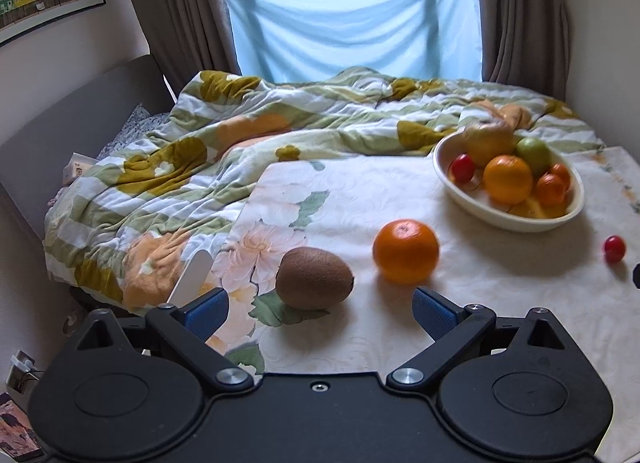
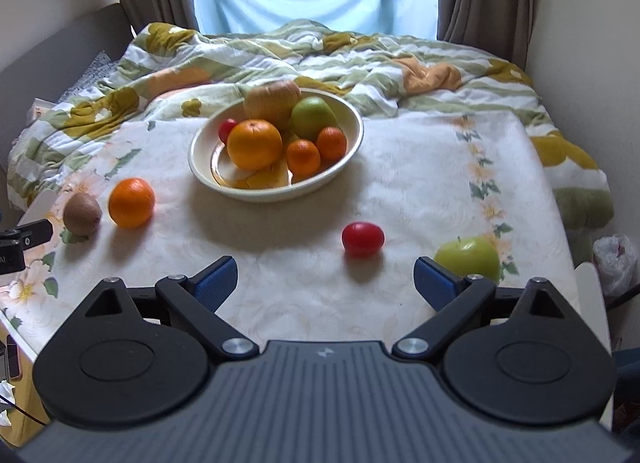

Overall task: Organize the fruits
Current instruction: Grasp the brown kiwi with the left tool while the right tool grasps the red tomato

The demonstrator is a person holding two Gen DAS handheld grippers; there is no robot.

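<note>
Both tongs spread wide and empty, left tongs lined up on the kiwi, right tongs near the red fruit. Bowl sits far-centre on the table, probably so loose fruit ends up there.

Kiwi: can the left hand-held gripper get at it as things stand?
Probably yes. The left hand-held gripper is open, and the kiwi lies on the tablecloth just ahead of its fingers, with nothing between. The orange sits apart to its right.
</note>
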